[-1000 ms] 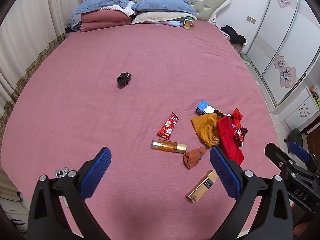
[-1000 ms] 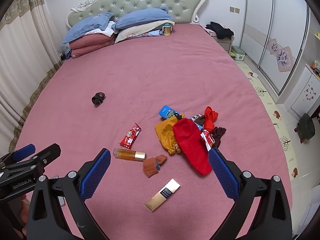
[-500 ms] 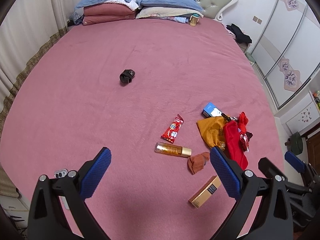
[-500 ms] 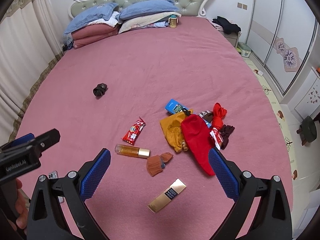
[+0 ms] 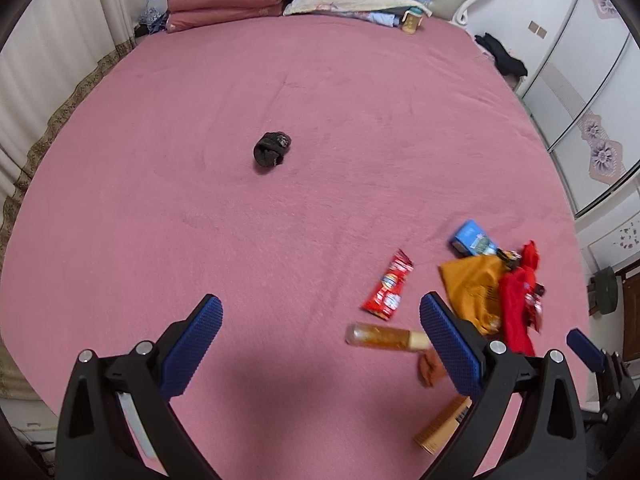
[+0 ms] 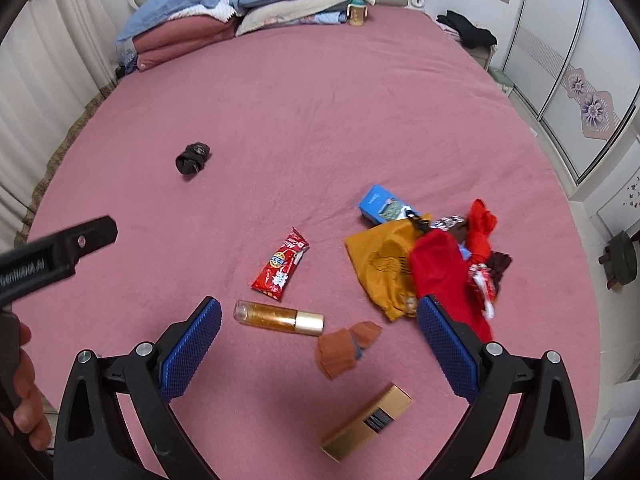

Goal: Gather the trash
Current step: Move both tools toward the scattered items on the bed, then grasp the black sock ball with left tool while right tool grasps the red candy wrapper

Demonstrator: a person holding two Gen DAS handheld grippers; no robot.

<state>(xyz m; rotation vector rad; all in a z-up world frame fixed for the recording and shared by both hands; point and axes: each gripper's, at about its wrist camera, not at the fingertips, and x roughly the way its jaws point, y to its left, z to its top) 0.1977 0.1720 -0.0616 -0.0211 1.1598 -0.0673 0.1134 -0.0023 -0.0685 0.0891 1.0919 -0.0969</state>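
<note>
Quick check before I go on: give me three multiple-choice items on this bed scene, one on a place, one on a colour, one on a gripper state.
1. The dark rolled sock lies:
A. alone, apart from the pile
B. on the orange bag
C. under the pillows

2. The snack wrapper is:
A. green
B. red
C. white

3. The right gripper is:
A. shut on the bottle
B. shut, empty
C. open, empty

Answers: 1 A, bare bedspread all round it. 2 B, red foil beside the amber bottle. 3 C, blue pads wide apart, nothing between.
</note>
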